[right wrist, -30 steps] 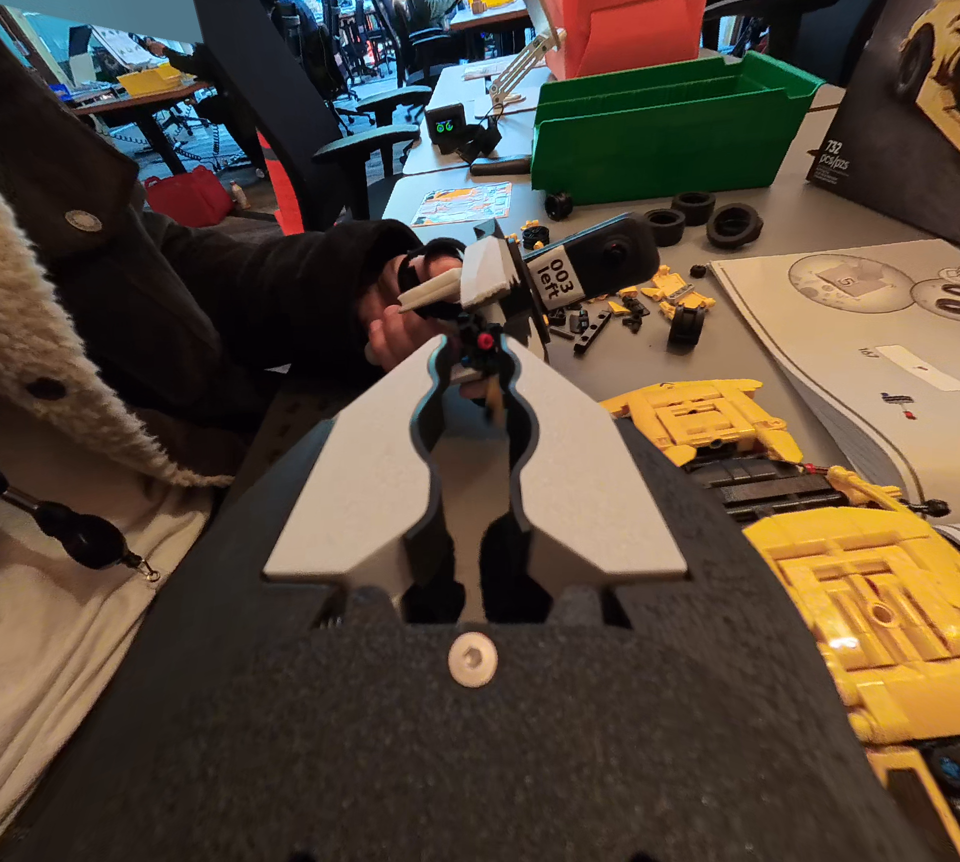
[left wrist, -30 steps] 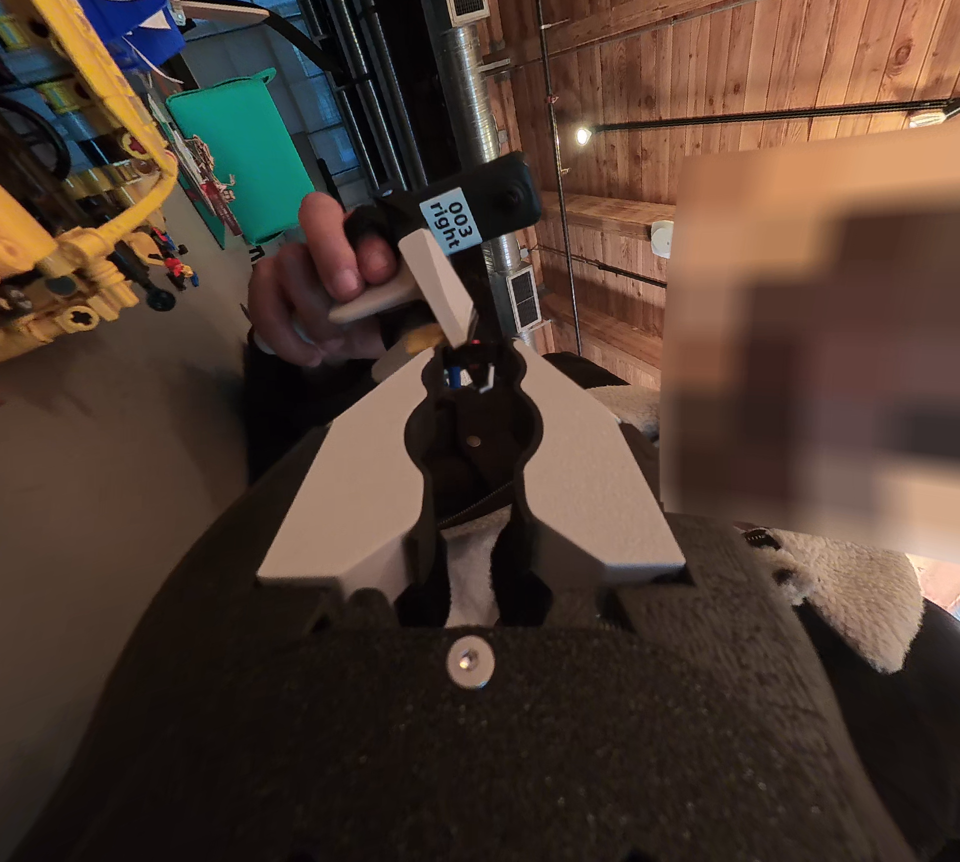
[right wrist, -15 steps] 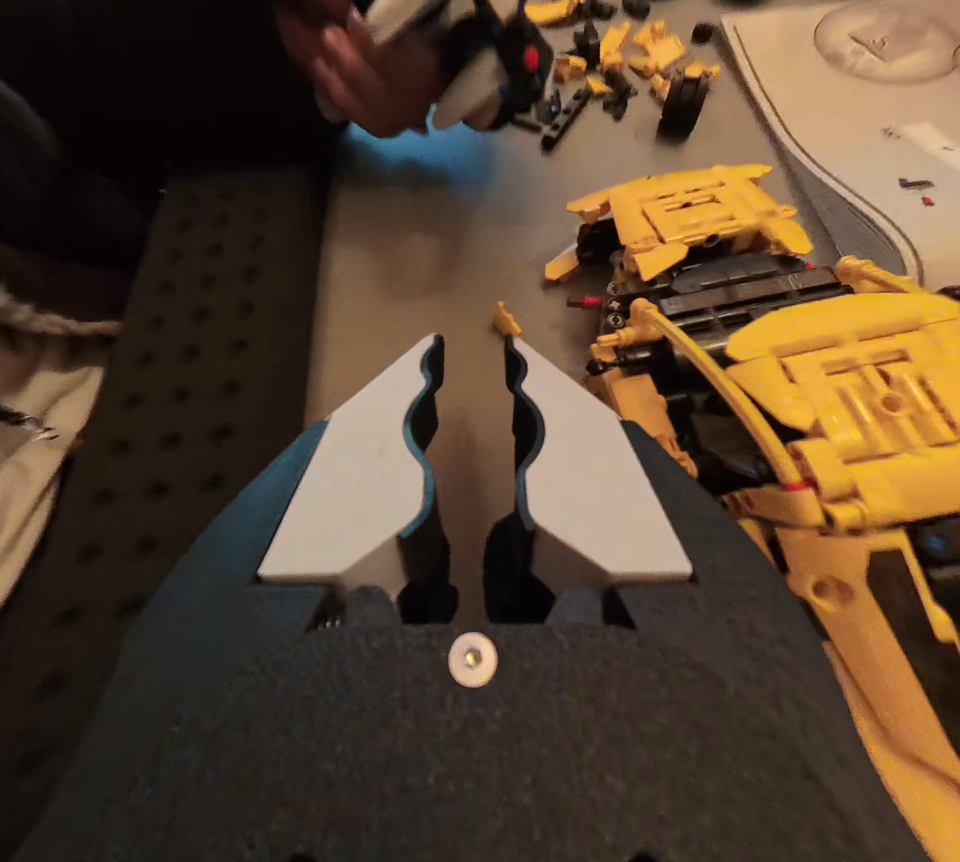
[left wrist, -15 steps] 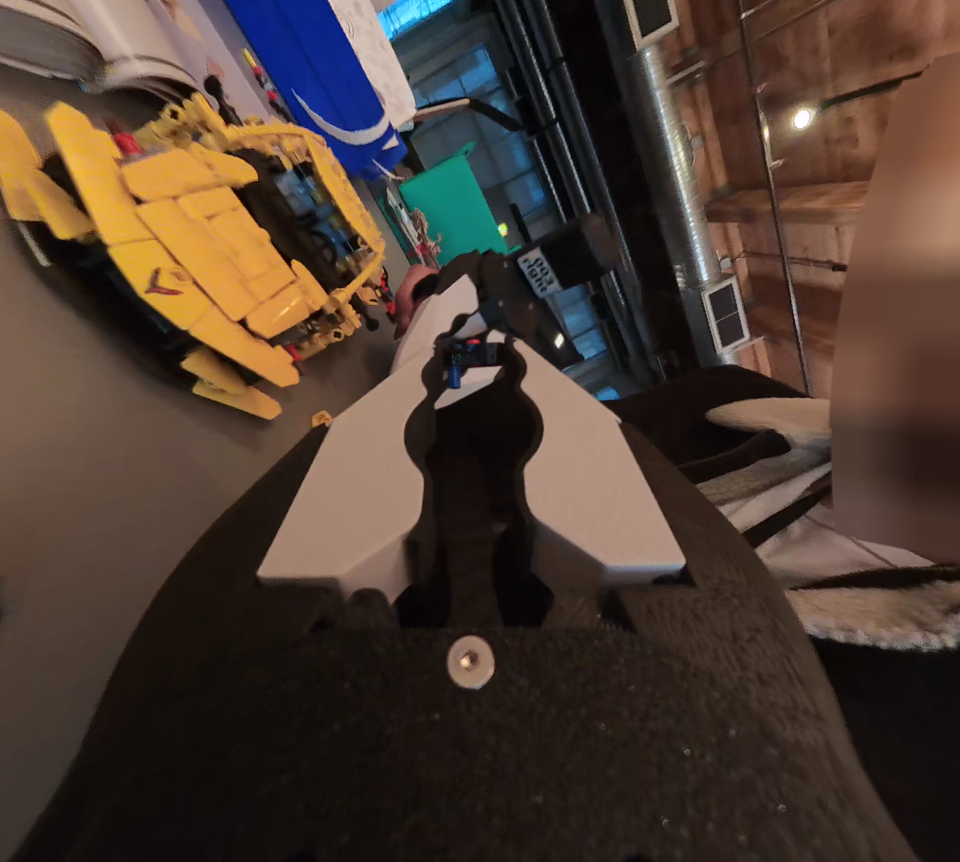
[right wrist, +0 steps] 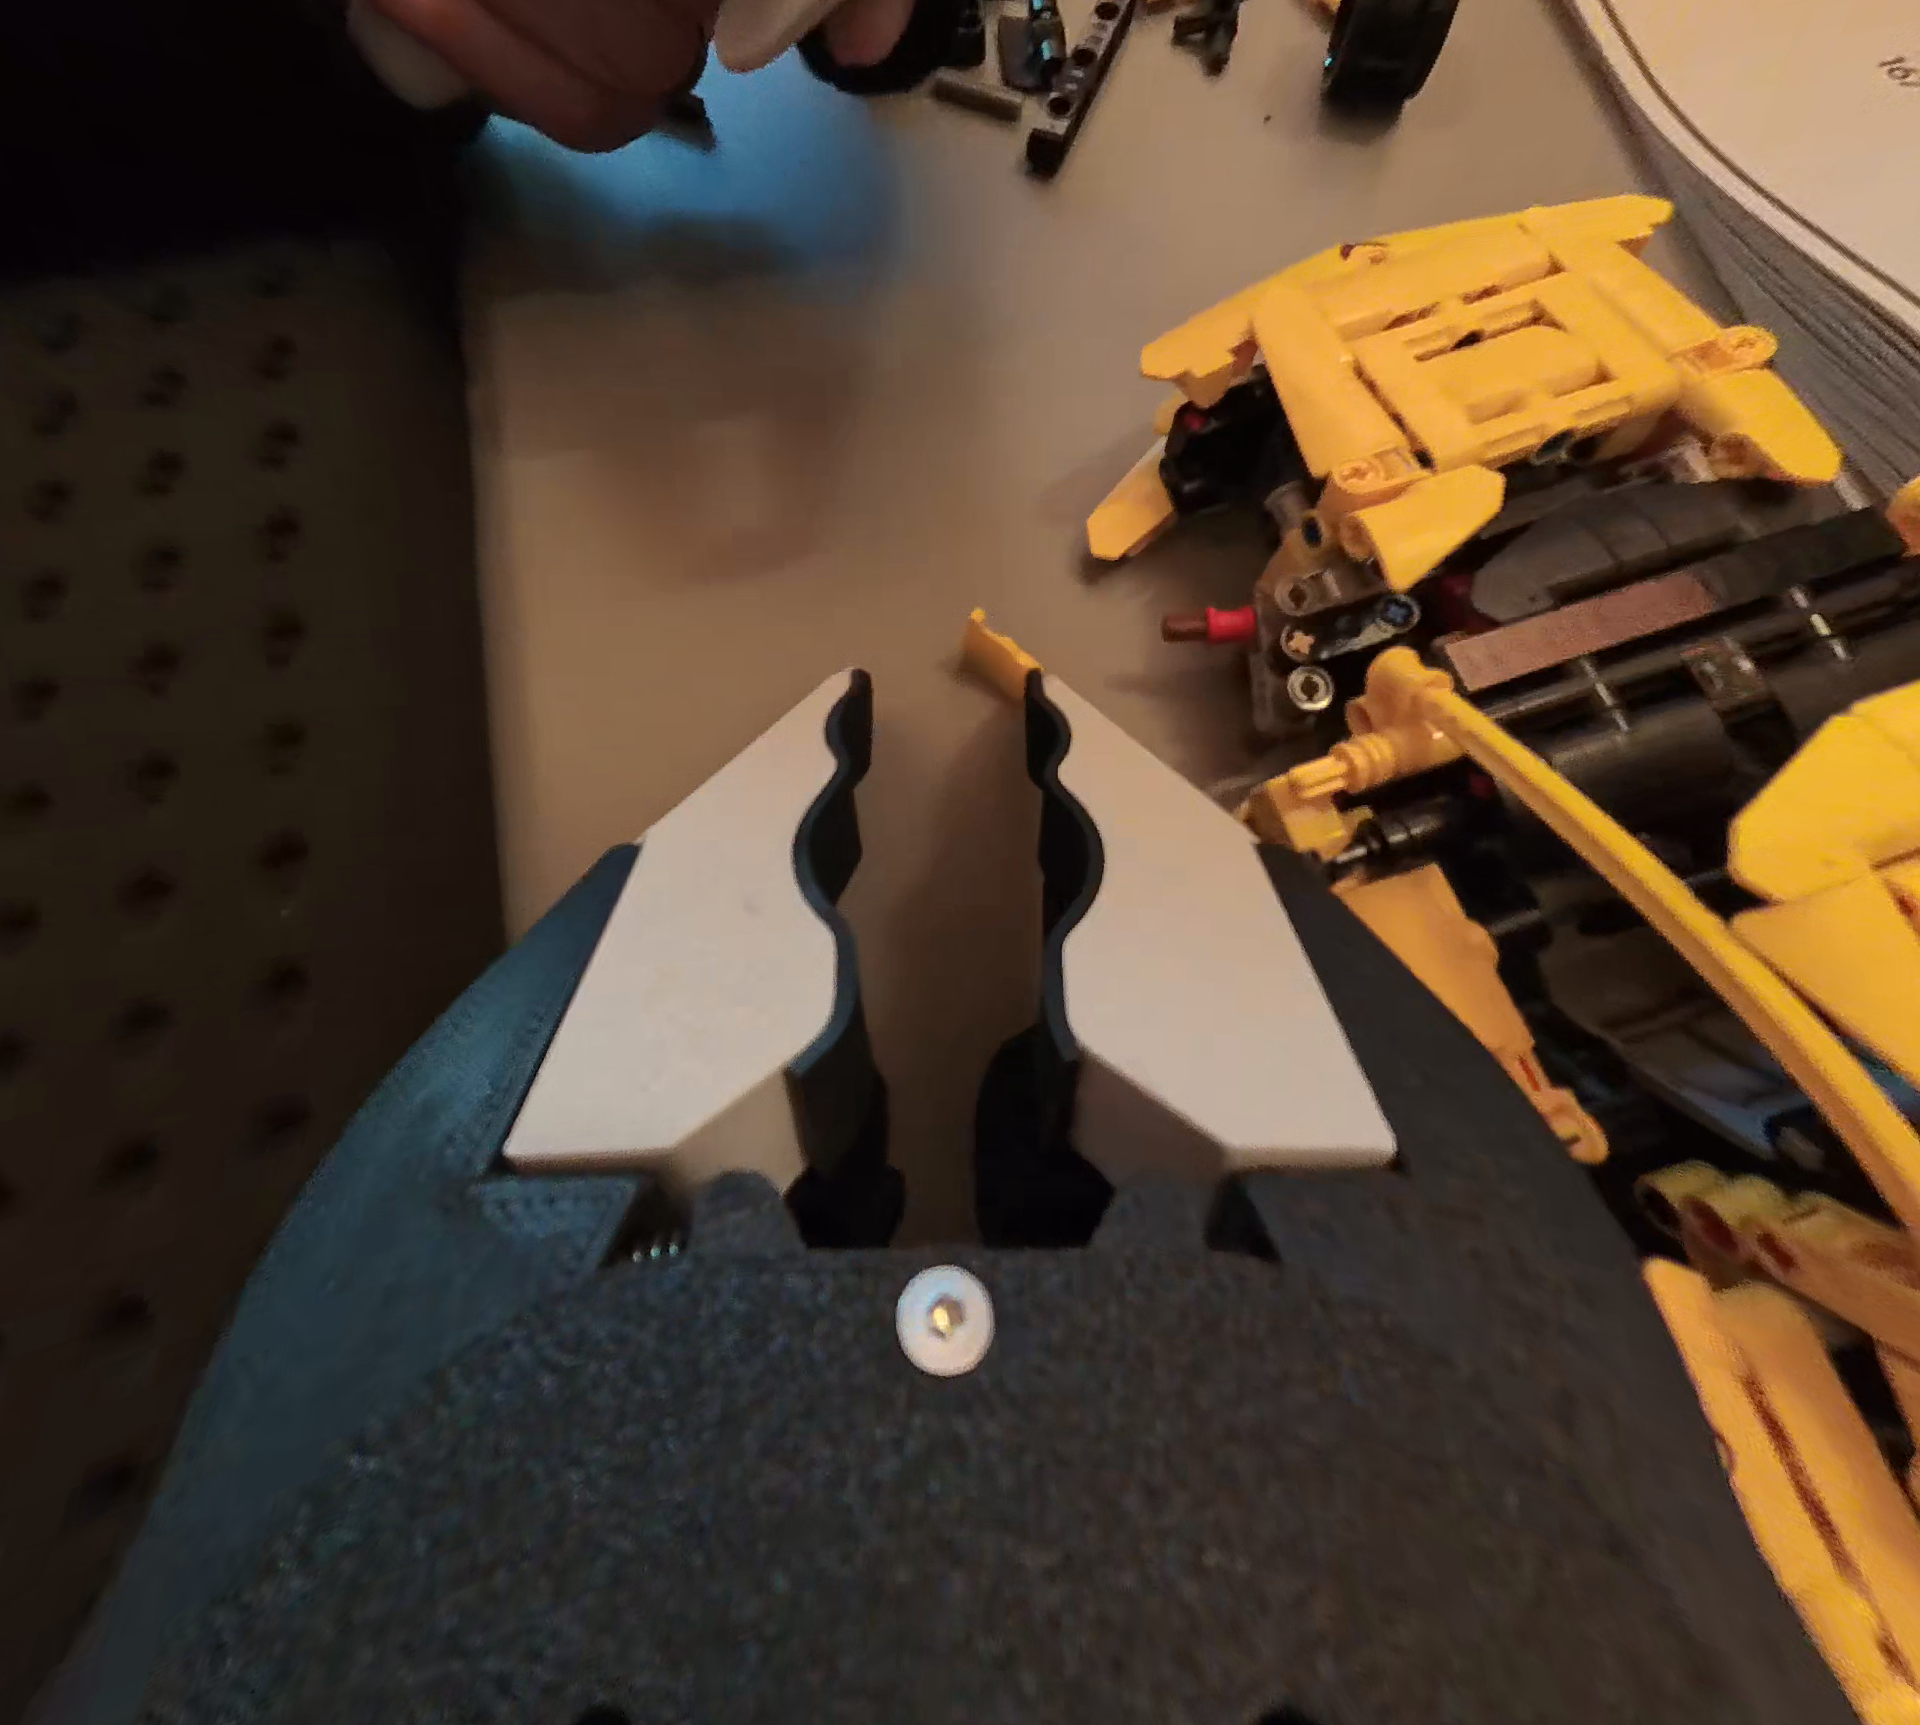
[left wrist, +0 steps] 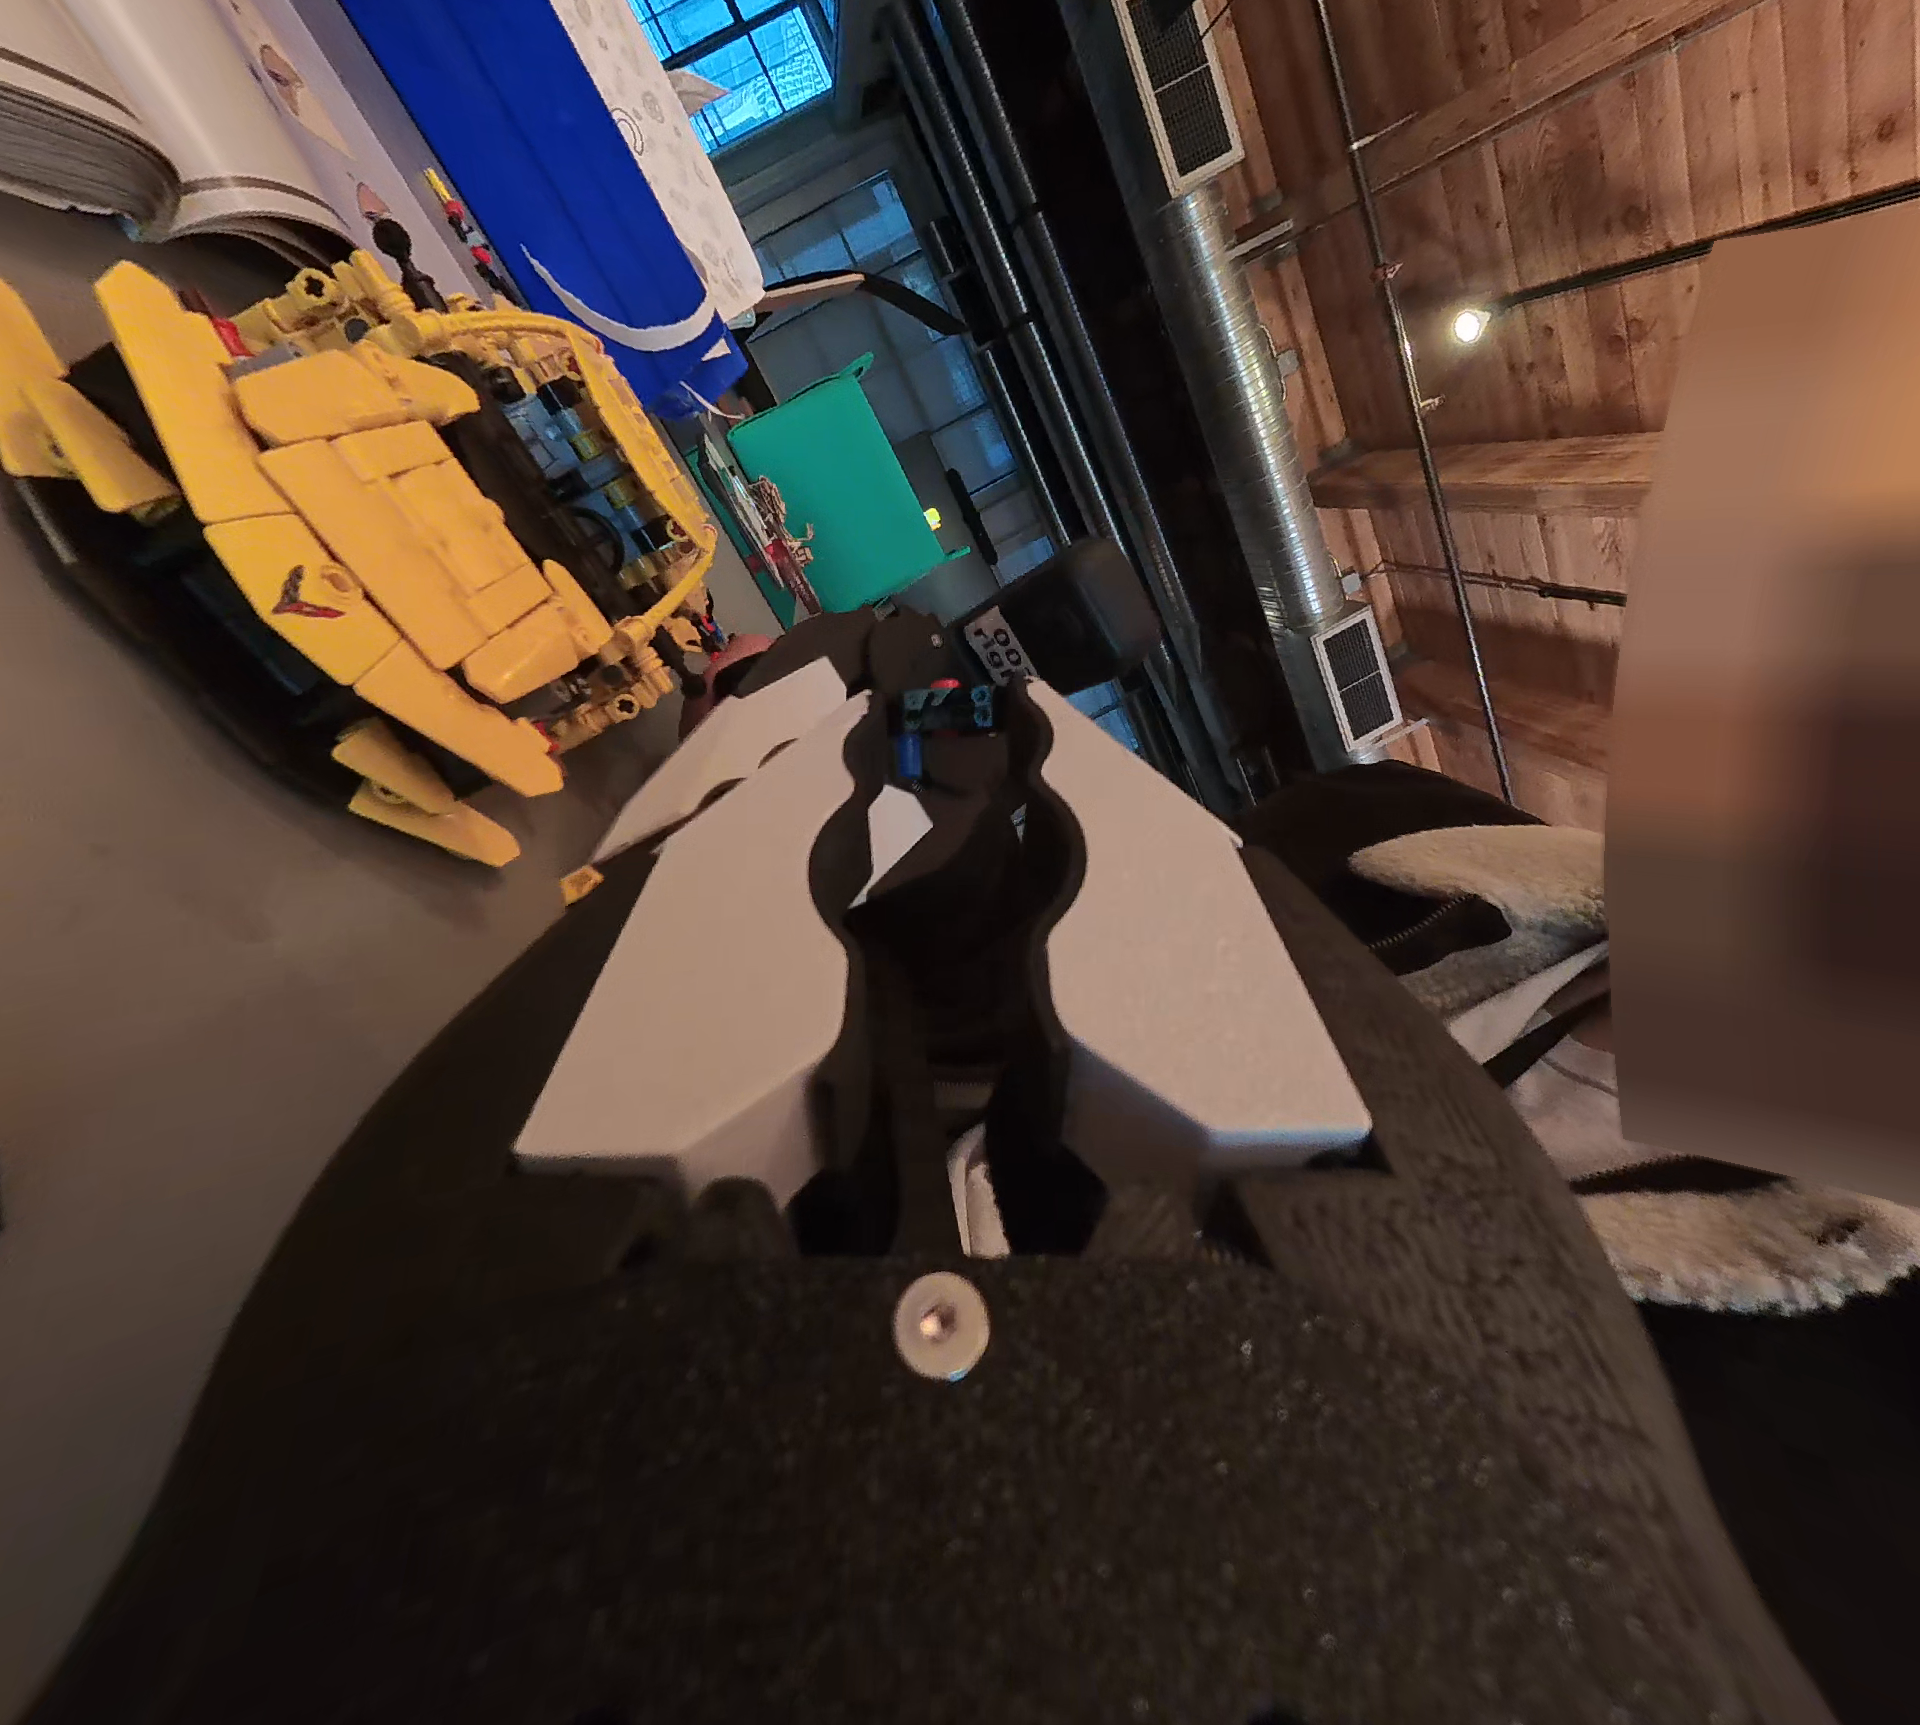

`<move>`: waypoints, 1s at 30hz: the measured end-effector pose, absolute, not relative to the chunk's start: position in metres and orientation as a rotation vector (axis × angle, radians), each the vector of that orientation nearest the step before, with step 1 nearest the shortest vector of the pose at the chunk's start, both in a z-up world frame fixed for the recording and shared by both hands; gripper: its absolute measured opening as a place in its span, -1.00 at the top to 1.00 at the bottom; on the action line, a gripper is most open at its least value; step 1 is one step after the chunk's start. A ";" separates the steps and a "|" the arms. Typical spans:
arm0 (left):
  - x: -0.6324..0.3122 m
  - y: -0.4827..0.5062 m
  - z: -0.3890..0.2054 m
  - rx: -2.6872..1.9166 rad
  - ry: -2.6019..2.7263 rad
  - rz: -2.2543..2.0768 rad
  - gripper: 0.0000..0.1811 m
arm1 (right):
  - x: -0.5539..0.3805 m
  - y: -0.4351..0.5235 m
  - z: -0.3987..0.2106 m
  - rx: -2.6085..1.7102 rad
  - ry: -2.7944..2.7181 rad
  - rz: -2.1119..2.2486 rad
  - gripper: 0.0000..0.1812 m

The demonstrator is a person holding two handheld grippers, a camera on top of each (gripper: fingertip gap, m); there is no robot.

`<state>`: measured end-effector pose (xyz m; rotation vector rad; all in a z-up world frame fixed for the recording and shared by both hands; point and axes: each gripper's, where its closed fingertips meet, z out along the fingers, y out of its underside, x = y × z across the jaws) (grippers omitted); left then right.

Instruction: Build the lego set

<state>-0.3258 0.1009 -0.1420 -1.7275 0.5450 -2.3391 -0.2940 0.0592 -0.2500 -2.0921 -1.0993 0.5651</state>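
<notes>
Yellow plastic dominates your table: the part-built car, glossy panels over a black beam frame, sits right of your right gripper, whose jaws stand spread and empty above a small yellow piece lying loose just past the right fingertip, likely your next pick. Your left gripper pinches a small black assembly with blue and red pins, held aloft, presumably awaiting that piece.

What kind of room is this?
Probably a workshop or shared office: wooden ceiling boards and a bare metal duct overhead, and a grey table with a yellow lego car half built.
</notes>
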 end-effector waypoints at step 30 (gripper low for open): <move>-0.325 0.067 -0.119 -1.530 0.882 -2.205 0.75 | -0.300 0.075 -0.244 -2.218 -0.962 0.521 0.83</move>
